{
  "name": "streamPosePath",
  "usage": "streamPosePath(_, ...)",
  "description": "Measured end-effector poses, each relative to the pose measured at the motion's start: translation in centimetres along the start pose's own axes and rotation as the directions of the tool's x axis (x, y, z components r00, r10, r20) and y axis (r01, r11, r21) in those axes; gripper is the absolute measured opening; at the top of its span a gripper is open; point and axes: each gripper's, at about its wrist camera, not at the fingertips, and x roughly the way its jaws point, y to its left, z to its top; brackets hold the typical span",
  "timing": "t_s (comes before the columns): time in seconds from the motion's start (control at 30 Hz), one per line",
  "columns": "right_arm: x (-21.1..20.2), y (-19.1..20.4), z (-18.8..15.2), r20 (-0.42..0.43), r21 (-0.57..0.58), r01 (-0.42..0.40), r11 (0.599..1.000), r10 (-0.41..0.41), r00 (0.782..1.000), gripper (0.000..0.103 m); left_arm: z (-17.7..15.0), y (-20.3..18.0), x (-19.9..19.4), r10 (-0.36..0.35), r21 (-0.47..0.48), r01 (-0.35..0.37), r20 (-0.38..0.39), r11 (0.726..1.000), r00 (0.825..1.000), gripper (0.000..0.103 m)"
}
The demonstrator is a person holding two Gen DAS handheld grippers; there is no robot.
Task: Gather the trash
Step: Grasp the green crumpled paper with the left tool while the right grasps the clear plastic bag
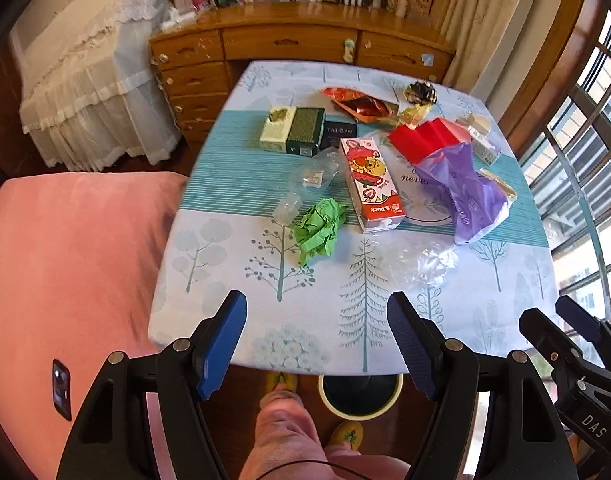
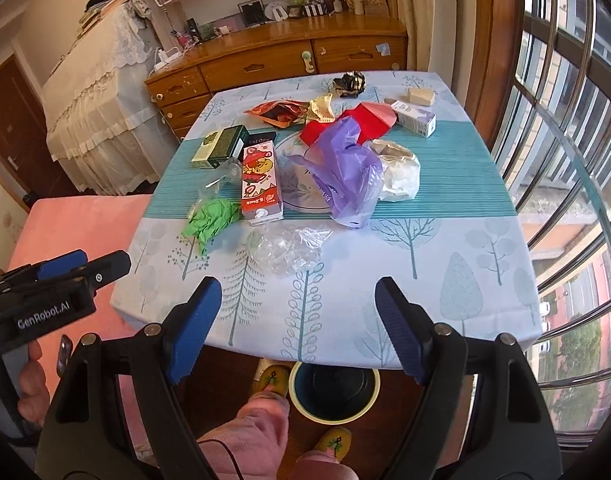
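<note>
Both grippers hover over the near edge of the table (image 1: 209, 320), nothing held. Left gripper (image 1: 317, 340) has its jaws spread wide and empty; right gripper (image 2: 297, 328) likewise spread, nothing between the pads.

Trash is scattered mid-table: green crumpled paper (image 1: 319, 228) nearest on the left, a clear crumpled plastic wrap (image 2: 285, 248) nearest the right gripper, a juice carton (image 1: 371, 184) lying flat between them, a purple plastic bag (image 1: 465, 196) just right of the carton, red paper (image 1: 425, 138) behind the bag, snack wrappers and small boxes further back. The bin (image 2: 333, 392) sits on the floor under the near table edge, between the person's slippers.

Step looks like picking the first item. Best bet: take the closest soft pieces first, green paper with the left, clear wrap with the right. Come down from above, straddle the bulk of the wad, then close fully since crumpled stuff compresses. Clear wrap is thin, so pinch low near the cloth without snagging the tablecloth. Drop is short: pull back past the edge and release over the bin.
</note>
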Motion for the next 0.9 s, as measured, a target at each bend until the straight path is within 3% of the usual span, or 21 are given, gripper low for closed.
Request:
streamPosePath(0.23, 6.8, 0.3, 2.4, -0.105, 0.112, -0.004, 0.994, 0.016, 0.994, 0.077, 5.4, 2.0, 6.8, -0.1, 0.056, 0.111, -0.164, 0.992, 0.981, 0.074)
streamPosePath(0.43, 13.5, 0.3, 3.0, -0.179, 0.192, 0.06, 0.979, -0.025, 0.984, 0.077, 8.1, 1.8, 13.0, -0.137, 0.095, 0.171, -0.289, 0.981, 0.948, 0.07)
streamPosePath(0.57, 16.7, -0.2, 2.9, -0.214, 0.246, 0.105, 0.964, -0.052, 0.975, 0.077, 9.2, 1.0, 16.1, -0.13, 0.146, 0.19, -0.345, 0.971, 0.929, 0.065)
streamPosePath(0.73, 18.6, -0.8, 2.8, -0.196, 0.327, 0.089, 0.941, -0.025, 0.98, 0.077, 9.8, 0.0, 19.6, -0.094, 0.197, 0.189, -0.413, 0.962, 0.906, 0.061)
streamPosePath(0.87, 19.8, -1.3, 2.8, -0.207, 0.386, 0.08, 0.919, 0.002, 0.978, 0.077, 9.6, -0.8, 21.9, -0.052, 0.244, 0.184, -0.462, 0.952, 0.885, 0.042)
streamPosePath(0.9, 20.1, -1.4, 2.7, -0.209, 0.403, 0.073, 0.912, 0.014, 0.978, 0.077, 9.5, -1.0, 22.3, -0.052, 0.247, 0.189, -0.473, 0.951, 0.879, 0.042)
